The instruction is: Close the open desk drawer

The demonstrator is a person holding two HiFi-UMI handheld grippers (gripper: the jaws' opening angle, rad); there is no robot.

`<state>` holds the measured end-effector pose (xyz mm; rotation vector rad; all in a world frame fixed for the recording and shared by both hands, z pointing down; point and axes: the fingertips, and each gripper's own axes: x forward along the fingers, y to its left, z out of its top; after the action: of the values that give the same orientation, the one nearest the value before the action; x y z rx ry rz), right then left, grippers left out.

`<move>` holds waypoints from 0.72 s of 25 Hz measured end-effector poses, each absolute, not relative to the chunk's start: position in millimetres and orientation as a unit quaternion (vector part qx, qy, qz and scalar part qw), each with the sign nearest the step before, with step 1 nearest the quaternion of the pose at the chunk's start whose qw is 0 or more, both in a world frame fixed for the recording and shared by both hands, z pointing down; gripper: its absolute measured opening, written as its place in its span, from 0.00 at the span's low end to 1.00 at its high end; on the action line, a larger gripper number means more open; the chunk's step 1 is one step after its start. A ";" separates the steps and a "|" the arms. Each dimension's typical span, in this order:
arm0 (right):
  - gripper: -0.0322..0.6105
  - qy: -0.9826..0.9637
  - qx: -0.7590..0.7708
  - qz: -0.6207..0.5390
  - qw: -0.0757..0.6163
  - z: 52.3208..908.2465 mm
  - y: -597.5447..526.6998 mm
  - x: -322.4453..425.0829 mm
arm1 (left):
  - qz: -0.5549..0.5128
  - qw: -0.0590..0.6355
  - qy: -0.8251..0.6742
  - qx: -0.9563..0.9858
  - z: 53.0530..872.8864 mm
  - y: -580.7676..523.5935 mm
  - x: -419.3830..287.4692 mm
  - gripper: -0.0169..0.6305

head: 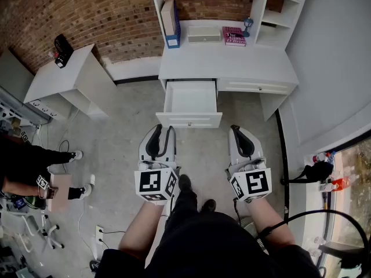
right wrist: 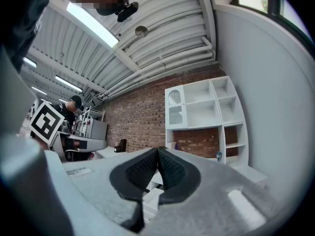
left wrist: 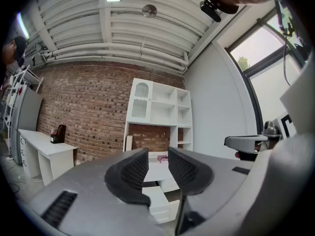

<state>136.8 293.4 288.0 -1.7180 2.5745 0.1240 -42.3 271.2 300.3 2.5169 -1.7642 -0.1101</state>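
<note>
Standing a little back from the white desk [head: 227,63], the person holds both grippers level and aimed at it, and the job looks not yet begun; the drawer [head: 189,104] under the left part of the desktop is pulled well out, its inside bare and its front panel facing the person; the narrower drawer to its right sits flush; the left gripper [head: 162,131] hangs just short of the open drawer's front, roughly in line with its left half, with bare floor showing between them, so nothing touches; its jaws stand slightly apart with nothing between them, the desk visible through the narrow gap in the left gripper view; the right gripper [head: 240,133] hovers off to the right of the drawer front, nearer the flush drawer's side, its pads pressed together on nothing; a pink book [head: 234,36] and a blue file box [head: 170,23] rest on the desktop, clear of any of this; what remains, by my reading, is everything: bring a gripper up to the front panel, press it squarely, and push until the front sits flush with its neighbour.
</note>
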 end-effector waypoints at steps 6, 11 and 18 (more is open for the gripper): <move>0.06 0.825 -0.564 0.027 0.021 299.8 282.3 136.3 | -0.033 0.038 -0.572 0.819 306.4 261.1 -46.2 0.22; 0.27 0.824 -0.567 0.020 0.007 315.0 268.6 131.4 | -0.031 0.040 -0.577 0.815 315.9 250.8 -53.3 0.22; 0.37 0.815 -0.579 -0.008 -0.001 337.3 241.8 124.3 | 0.003 0.078 -0.558 0.826 351.6 226.3 -54.0 0.49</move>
<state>124.3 241.8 337.3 -1.8201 2.5632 -0.0266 -54.0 226.3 351.6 2.4746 -1.6714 0.0089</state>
